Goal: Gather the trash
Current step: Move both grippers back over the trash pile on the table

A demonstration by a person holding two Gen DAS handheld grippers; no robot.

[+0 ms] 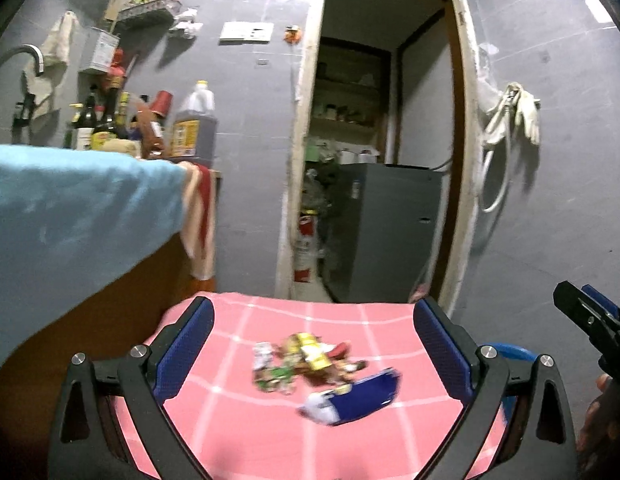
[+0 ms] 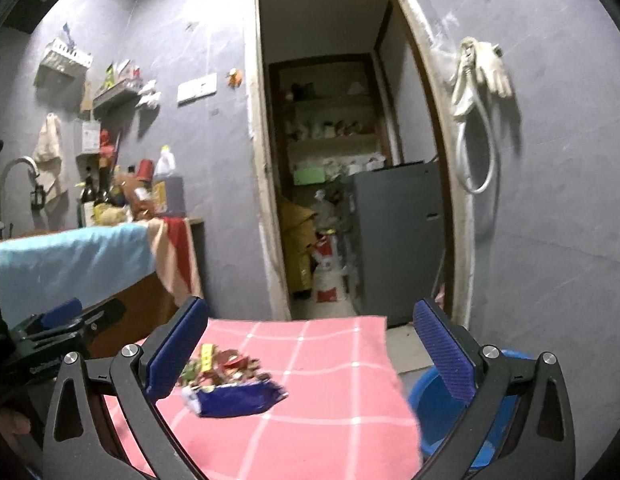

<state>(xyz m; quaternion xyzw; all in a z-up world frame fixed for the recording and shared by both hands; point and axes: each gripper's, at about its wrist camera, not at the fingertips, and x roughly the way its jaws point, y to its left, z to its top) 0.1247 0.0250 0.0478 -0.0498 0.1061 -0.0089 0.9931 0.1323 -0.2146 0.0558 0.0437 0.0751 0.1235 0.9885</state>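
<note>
Pink checked cloth (image 1: pixel 269 432) covers the desk right ahead of me, soft fabric with thin white grid lines, its far edge stopping short of a grey wall and an open doorway (image 1: pixel 374 140). Through the doorway I see shelves and a grey cabinet (image 1: pixel 390 232). To my left, a blue towel (image 1: pixel 77 208) drapes a counter crowded with bottles, a big dark jug (image 1: pixel 195 128) among them. Pale rubber gloves (image 2: pixel 476 76) hang from a hook beside the door frame. A round blue plastic basin (image 2: pixel 442 408) sits low, just beside the cloth's right edge. The trash (image 1: pixel 310 364) lies mid-cloth: a heap of crinkled, colourful wrappers touching a flattened blue and white packet (image 2: pixel 237 398). My left gripper (image 1: pixel 310 344) is spread wide, empty, framing the heap. My right gripper (image 2: pixel 310 344) is also spread wide, nothing in it.
</note>
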